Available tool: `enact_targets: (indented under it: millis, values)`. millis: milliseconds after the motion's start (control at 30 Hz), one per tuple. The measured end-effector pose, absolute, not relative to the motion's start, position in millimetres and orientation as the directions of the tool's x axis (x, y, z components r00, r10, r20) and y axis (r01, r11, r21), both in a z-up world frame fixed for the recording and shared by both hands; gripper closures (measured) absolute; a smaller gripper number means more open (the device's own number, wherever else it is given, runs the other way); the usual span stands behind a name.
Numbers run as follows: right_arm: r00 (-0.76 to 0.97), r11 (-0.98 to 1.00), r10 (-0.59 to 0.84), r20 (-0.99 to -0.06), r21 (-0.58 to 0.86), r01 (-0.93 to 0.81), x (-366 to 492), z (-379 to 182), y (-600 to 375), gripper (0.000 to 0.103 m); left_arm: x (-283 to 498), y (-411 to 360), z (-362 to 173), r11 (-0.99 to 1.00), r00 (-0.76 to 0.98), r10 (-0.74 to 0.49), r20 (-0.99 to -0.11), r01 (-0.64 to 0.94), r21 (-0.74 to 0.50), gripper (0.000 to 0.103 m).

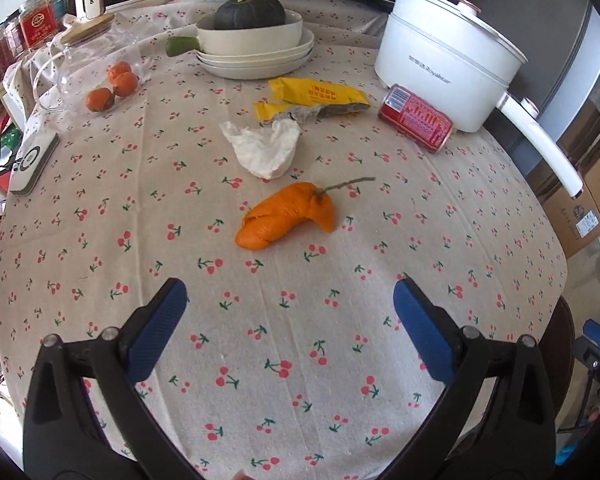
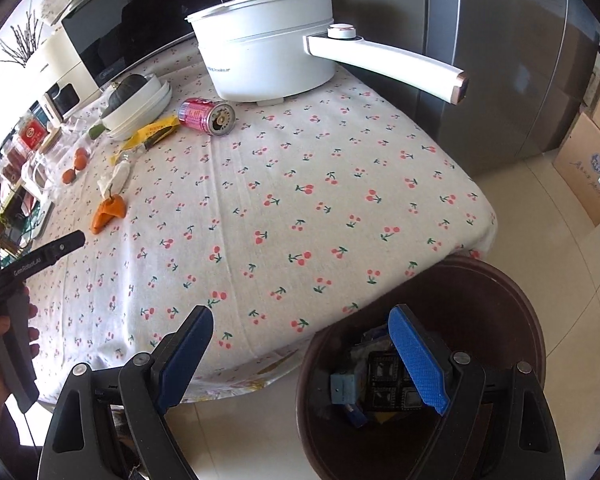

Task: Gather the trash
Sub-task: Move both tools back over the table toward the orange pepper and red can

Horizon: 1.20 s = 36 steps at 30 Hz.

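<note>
Left tool (image 1: pixel 290 296) hangs released over the cherry-print surface (image 1: pixel 300 360), orange peel (image 1: pixel 286 211) just ahead, crumpled tissue (image 1: pixel 266 148) beyond. Right tool (image 2: pixel 300 324) gapes released above the brown bin (image 2: pixel 500 280).

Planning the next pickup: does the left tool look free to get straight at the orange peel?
Probably yes. The left tool is open and empty, and the orange peel lies just ahead of it on bare tablecloth, apart from the crumpled tissue behind it. Nothing stands between.
</note>
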State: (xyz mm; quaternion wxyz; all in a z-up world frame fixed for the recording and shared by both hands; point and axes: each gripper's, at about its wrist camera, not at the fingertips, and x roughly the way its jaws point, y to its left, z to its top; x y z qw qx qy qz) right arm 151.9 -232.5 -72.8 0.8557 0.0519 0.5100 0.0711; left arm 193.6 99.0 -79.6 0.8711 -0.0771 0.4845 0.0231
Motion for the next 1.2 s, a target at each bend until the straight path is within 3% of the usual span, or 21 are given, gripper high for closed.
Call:
enact_targets:
  millis: [600,733,900,1000,1067,1167,1200]
  values:
    - [0.423,0.973,0.217,-0.880,0.229,-0.023,173,-88,-223,0.012,246,100,-131,0.968,0.508,0.137,-0.851,-0.250,0.007,0.000]
    - [0.411,0.972,0.220,-0.885,0.234,-0.018,175,-93,-220,0.012,246,101,-130,0.974,0.496,0.117,-0.860,-0.228,0.001,0.000]
    - [0.402,0.975,0.214,-0.890,0.222,-0.027,173,-98,-213,0.012,246,101,-127,0.976,0.537,0.027,-0.843,-0.196,-0.093,0.002]
    - [0.399,0.974,0.216,-0.891,0.226,-0.024,172,-101,-210,0.012,246,105,-124,0.966,0.565,0.000,-0.825,-0.214,-0.147,0.011]
    - [0.399,0.974,0.217,-0.891,0.226,-0.024,170,-102,-208,0.012,246,111,-122,0.954,0.588,-0.019,-0.809,-0.232,-0.191,0.031]
    - [0.400,0.977,0.207,-0.893,0.207,-0.043,169,-102,-203,0.012,245,115,-120,0.938,0.594,-0.083,-0.801,-0.225,-0.264,0.051]
    - [0.402,0.978,0.205,-0.892,0.199,-0.057,169,-100,-201,0.012,244,116,-120,0.936,0.586,-0.102,-0.804,-0.216,-0.276,0.054]
